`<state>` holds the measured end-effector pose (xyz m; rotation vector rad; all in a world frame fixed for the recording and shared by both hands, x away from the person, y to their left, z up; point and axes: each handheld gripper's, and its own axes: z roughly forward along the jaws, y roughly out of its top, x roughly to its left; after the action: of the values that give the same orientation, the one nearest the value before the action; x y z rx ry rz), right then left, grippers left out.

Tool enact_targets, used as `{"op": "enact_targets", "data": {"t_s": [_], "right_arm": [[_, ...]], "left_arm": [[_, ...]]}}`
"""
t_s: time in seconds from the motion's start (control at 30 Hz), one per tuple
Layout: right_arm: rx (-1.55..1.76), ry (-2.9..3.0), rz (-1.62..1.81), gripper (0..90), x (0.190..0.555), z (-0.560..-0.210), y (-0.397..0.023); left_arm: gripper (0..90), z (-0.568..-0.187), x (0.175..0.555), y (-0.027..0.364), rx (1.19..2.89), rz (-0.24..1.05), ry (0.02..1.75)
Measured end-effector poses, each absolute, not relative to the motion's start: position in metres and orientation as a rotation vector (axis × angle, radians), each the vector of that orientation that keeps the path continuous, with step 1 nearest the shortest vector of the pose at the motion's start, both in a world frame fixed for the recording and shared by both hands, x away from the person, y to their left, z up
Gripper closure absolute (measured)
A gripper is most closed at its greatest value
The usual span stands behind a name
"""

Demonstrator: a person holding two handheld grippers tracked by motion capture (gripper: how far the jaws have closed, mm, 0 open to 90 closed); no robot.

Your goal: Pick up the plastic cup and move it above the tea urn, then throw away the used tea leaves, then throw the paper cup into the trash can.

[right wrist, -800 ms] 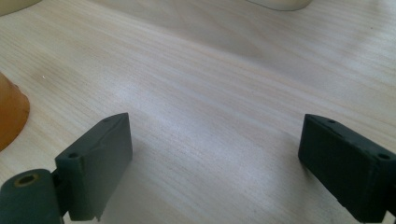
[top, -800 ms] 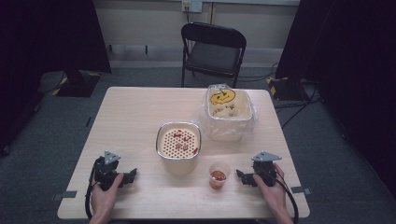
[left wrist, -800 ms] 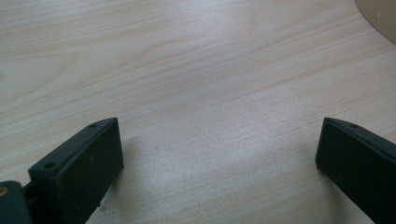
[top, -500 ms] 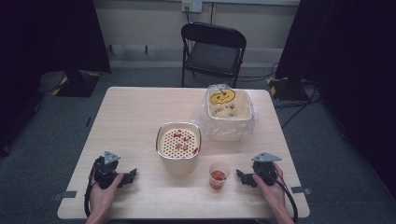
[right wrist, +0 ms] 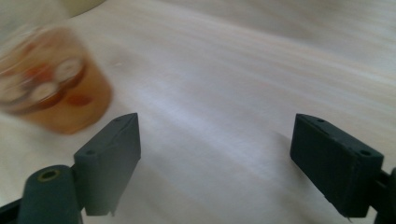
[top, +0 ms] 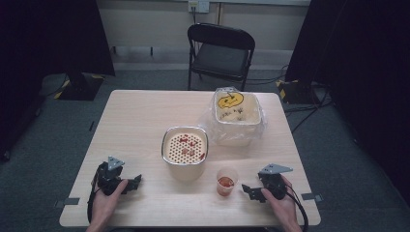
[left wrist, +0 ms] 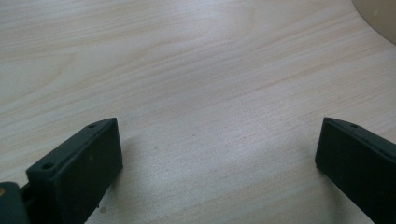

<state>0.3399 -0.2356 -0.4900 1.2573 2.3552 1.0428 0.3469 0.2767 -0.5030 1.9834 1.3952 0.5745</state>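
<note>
Right gripper (top: 252, 191) has backed off the cup, which stands alone.
Its jaws gape wide on nothing; the small clear plastic cup of red bits (top: 226, 181), closer earlier, now sits just off its tips. Left gripper (top: 129, 182) idles wide over bare wooden table (top: 140, 121). Beyond the cup: steel-rimmed perforated strainer bowl (top: 184, 147), then bagged cream tub (top: 237, 115); nothing blocks.

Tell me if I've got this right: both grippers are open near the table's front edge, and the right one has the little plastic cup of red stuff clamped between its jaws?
Not quite. The right gripper is open and near the front edge, like the left gripper, but it grips nothing. In the right gripper view the small cup stands off to the side of the jaws, with bare table between them. The high view shows it beside the cup.
</note>
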Motion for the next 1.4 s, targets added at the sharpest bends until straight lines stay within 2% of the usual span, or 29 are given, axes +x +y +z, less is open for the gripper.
{"op": "enact_targets", "data": {"t_s": [0.33,0.8,1.3,1.37,1.4], "right_arm": [[1.114,2.453,1.123,15.0,0.322,-0.482,-0.212],[1.03,2.49,1.238,14.5,0.328,-0.477,-0.183],[0.96,2.503,1.261,24.7,0.343,-0.486,-0.159],[0.936,2.501,1.278,34.1,0.343,-0.487,-0.157],[0.927,2.499,1.274,34.1,0.343,-0.487,-0.155]], "left_arm": [[0.0,-0.503,0.347,0.277,1.984,0.576,1.396],[0.0,-0.503,0.347,0.277,1.983,0.575,1.396],[0.1,-0.503,0.346,0.276,1.983,0.582,1.4],[0.3,-0.503,0.346,0.276,1.983,0.586,1.4],[0.3,-0.503,0.346,0.276,1.983,0.586,1.4]]}}
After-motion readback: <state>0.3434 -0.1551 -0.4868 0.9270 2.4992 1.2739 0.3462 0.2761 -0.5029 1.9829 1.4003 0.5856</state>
